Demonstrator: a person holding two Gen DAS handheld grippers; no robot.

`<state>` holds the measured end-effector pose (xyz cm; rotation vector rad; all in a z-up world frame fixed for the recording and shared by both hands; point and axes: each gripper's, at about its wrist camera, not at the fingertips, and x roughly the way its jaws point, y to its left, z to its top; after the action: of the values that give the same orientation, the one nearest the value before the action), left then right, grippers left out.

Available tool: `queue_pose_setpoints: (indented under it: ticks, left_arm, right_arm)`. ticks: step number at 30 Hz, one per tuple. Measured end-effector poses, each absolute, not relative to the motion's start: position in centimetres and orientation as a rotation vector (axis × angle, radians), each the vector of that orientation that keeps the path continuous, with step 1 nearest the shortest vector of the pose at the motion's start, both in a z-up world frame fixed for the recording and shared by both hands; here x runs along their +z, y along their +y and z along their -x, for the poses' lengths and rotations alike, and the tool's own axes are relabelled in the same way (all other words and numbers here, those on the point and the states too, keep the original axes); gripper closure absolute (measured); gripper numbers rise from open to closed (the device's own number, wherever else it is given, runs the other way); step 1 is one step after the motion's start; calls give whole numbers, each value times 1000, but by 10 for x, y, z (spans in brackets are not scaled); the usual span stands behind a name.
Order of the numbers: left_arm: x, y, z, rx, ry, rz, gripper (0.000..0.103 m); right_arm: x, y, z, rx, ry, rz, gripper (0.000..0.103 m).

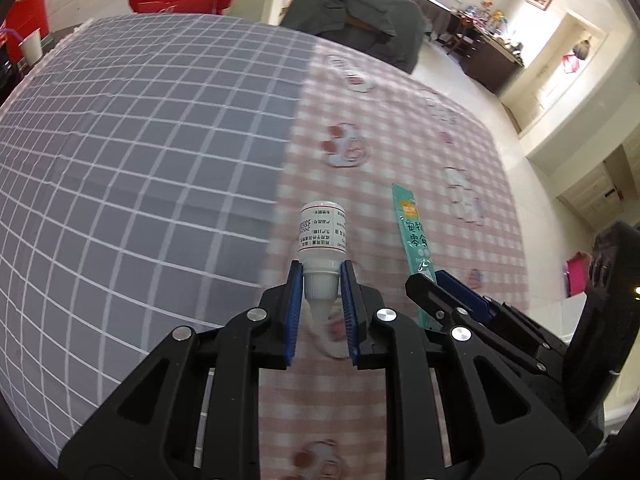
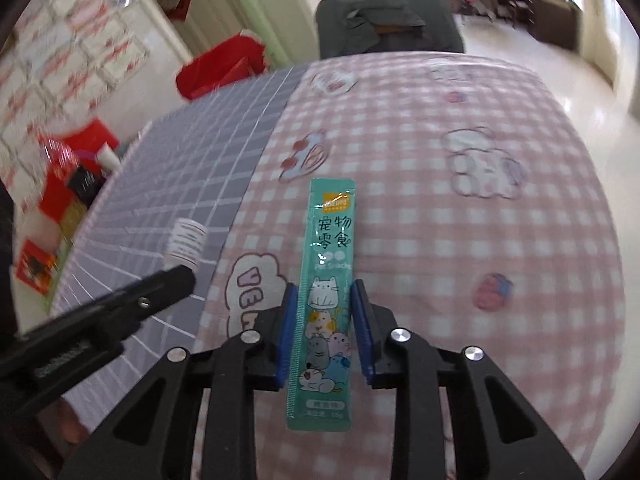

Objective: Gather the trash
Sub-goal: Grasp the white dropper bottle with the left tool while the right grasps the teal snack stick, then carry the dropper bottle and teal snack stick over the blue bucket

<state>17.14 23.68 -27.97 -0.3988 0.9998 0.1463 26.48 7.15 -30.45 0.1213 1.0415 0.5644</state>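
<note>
Left tongs (image 1: 320,276) pinching white dropper bottle (image 1: 322,236) by its cap | right tongs (image 2: 325,300) clamped on teal snack sachet (image 2: 326,300) | both above checked desk cloth (image 2: 440,220)

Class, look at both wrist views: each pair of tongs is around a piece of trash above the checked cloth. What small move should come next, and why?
Probably carry both pieces off toward a bin, none of which shows here. The left tongs pinch the small white bottle at its neck, and the right tongs flank the teal snack packet, apparently gripping it; both pieces look lifted off the cloth.
</note>
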Motion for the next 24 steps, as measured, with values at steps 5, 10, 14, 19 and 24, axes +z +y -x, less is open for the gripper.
queue_pose_setpoints:
  ticks: [5, 10, 14, 19, 24]
  left_arm:
    - [-256, 184, -185, 57, 976, 365, 84]
    - [-237, 111, -200, -61, 966, 327, 84]
    - [-228, 52, -211, -144, 971, 296, 84]
    - [-229, -23, -223, -244, 995, 258, 84]
    - [-230, -81, -232, -312, 1009, 230, 84]
  right_arm:
    - [-274, 6, -259, 531, 986, -272, 76]
    - [-250, -64, -252, 483, 933, -349, 76]
    - [-243, -123, -244, 425, 909, -413, 76]
    - [-240, -197, -233, 323, 886, -458, 76]
    - [-241, -253, -226, 241, 880, -469, 76]
